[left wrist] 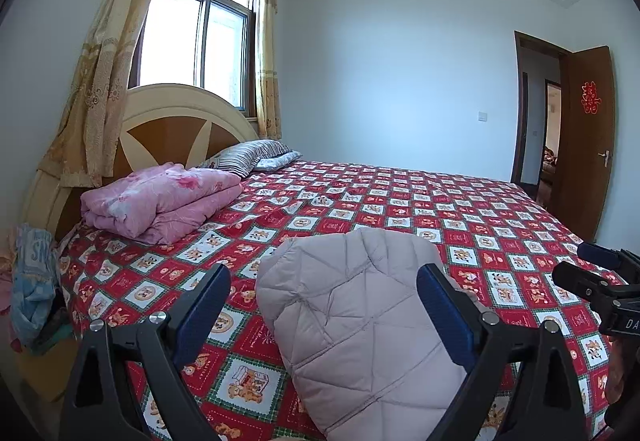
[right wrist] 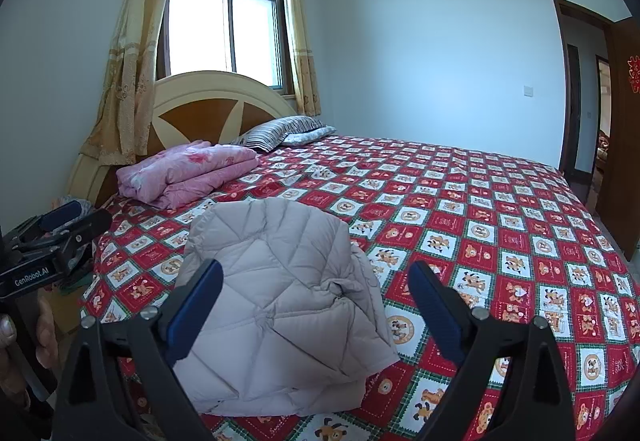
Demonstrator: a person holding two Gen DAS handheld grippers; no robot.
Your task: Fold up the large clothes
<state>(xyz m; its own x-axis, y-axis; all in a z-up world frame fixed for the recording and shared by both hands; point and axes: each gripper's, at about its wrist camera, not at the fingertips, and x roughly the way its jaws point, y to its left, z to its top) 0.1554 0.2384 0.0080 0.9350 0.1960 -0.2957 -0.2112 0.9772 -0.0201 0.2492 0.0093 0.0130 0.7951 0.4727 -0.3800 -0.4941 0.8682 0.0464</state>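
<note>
A folded quilted down jacket (left wrist: 360, 325), pale greyish-lilac with stitched diamond panels and a soft, puffy surface, lies on the near part of the bed (left wrist: 460, 209). It forms a rounded bundle, its curved top edge toward the far wall and its layered folds showing at the right side in the right wrist view (right wrist: 280, 305). The bed is covered by a thin printed sheet (right wrist: 480, 217) of red and white squares with cartoon bears and green plaid borders, mostly smooth with a few small creases near the middle.

The left gripper (left wrist: 324, 305) is spread wide, its blue ribbed pads on black plastic arms standing either side of the jacket and grasping nothing; whether the pads brush the fabric is hard to judge from this angle. The right gripper (right wrist: 316, 305) is likewise released, its pads parted above the jacket's near half and holding nothing. Each gripper appears at the edge of the other's view, and part of a hand (right wrist: 24, 345) shows around the left handle.

At the head of the bed a folded pink floral quilt (left wrist: 160, 201) sits beside a striped pillow (left wrist: 248, 155), in front of a cream and brown arched wooden headboard (left wrist: 176, 125). Yellow lace-patterned curtains (left wrist: 100, 73) frame the window (left wrist: 200, 29), and a brown wooden door (left wrist: 586, 137) stands open at the right.
</note>
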